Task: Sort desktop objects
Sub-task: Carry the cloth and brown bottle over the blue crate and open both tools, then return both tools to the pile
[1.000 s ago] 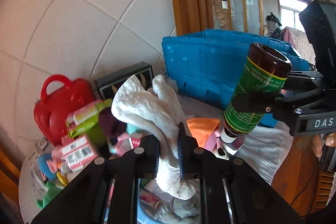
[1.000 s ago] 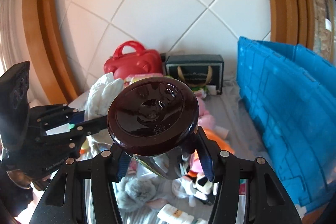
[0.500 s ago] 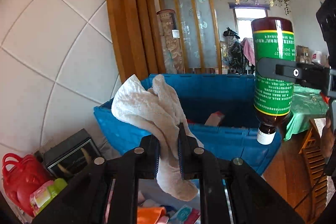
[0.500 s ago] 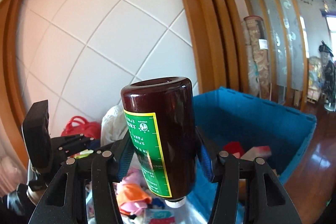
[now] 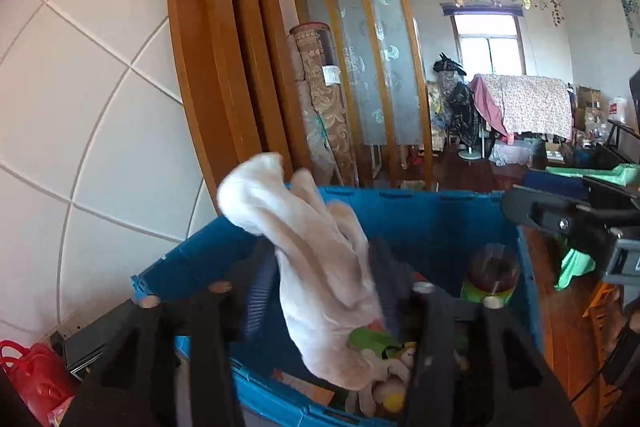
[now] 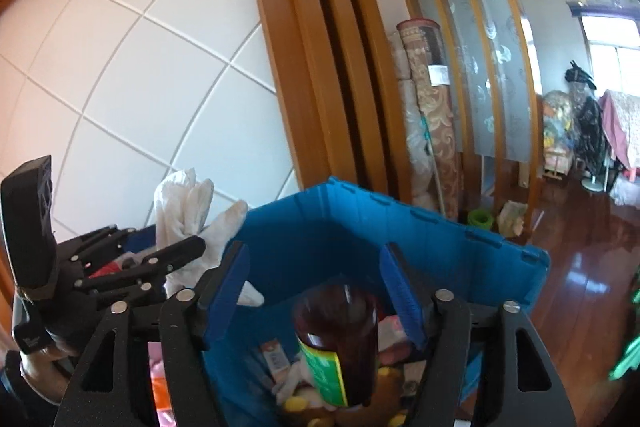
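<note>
In the left wrist view my left gripper (image 5: 322, 259) hangs over the blue crate (image 5: 432, 215), its jaws opening. The white towel (image 5: 320, 267) sags loose between the blurred fingers, its lower end down among the things in the crate. In the right wrist view my right gripper (image 6: 316, 259) is also above the blue crate (image 6: 400, 227), jaws opening. The brown bottle (image 6: 340, 339) with the green label drops cap-down between the blue pads (image 6: 234, 287) without touching them. The left view shows the bottle (image 5: 494, 273) inside the crate, below the right gripper (image 5: 536, 215).
Soft toys and small boxes lie in the crate's bottom. A red bag (image 5: 34, 379) and a dark box (image 5: 86, 343) stand left of the crate by the white tiled wall. A wooden frame, rolled carpets (image 6: 436, 131) and wooden floor lie beyond.
Both grippers swung from the pile of objects up over the blue crate. Both jaws have spread; the bottle has slipped out of the right one and the towel hangs loose in the left.
</note>
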Available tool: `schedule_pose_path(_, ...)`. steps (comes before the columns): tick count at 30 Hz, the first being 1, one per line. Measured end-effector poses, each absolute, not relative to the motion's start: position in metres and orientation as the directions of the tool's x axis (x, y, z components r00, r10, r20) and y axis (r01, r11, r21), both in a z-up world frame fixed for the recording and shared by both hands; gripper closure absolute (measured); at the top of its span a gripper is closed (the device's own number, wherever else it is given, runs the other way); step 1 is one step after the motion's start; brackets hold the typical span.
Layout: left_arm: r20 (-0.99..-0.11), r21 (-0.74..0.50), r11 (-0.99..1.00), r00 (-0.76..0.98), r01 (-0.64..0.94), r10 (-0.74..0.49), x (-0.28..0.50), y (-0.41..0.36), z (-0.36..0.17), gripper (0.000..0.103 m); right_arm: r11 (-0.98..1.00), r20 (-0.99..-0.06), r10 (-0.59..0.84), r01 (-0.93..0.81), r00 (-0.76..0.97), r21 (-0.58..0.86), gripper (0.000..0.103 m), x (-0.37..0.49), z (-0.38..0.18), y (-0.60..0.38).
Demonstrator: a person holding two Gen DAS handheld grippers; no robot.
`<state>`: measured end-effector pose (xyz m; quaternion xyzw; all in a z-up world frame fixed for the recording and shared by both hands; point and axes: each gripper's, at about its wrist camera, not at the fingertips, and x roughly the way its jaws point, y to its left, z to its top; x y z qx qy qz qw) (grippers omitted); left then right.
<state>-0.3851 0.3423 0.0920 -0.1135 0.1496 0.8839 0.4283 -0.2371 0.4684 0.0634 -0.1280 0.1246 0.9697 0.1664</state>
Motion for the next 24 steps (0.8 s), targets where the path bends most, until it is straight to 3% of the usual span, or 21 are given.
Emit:
schedule_pose_path(1, -0.291, 0.166, -0.617, -0.636, -0.770, 0.715, -0.382, 0.340, 0.096, 0.010, -0.914, -0.276, 0.292, -0.352, -0.916, 0.199, 0.026, -0.233, 0.064, 0.473)
schedule_pose_path(2, -0.255, 0.166, -0.639, -0.659, -0.751, 0.708, -0.379, 0.338, 0.099, 0.000, -0.916, -0.269, 0.294, -0.351, -0.917, 0.196, 0.024, -0.230, 0.064, 0.476)
schedule_pose_path(5, -0.241, 0.172, -0.654, -0.675, -0.737, 0.697, -0.380, 0.341, 0.102, 0.000, -0.917, -0.255, 0.288, -0.343, -0.923, 0.205, 0.015, -0.223, 0.061, 0.485)
schedule_pose_path(14, -0.247, 0.207, -0.694, -0.723, -0.690, 0.645, -0.373, 0.331, 0.092, 0.000, -0.926, -0.236, 0.237, -0.293, -0.942, 0.239, 0.007, -0.210, 0.051, 0.487)
schedule_pose_path(24, -0.240, 0.185, -0.761, -0.779, -0.622, 0.579, -0.360, 0.285, 0.085, 0.000, -0.937, -0.224, 0.176, -0.233, -0.959, 0.259, 0.006, -0.205, 0.047, 0.475)
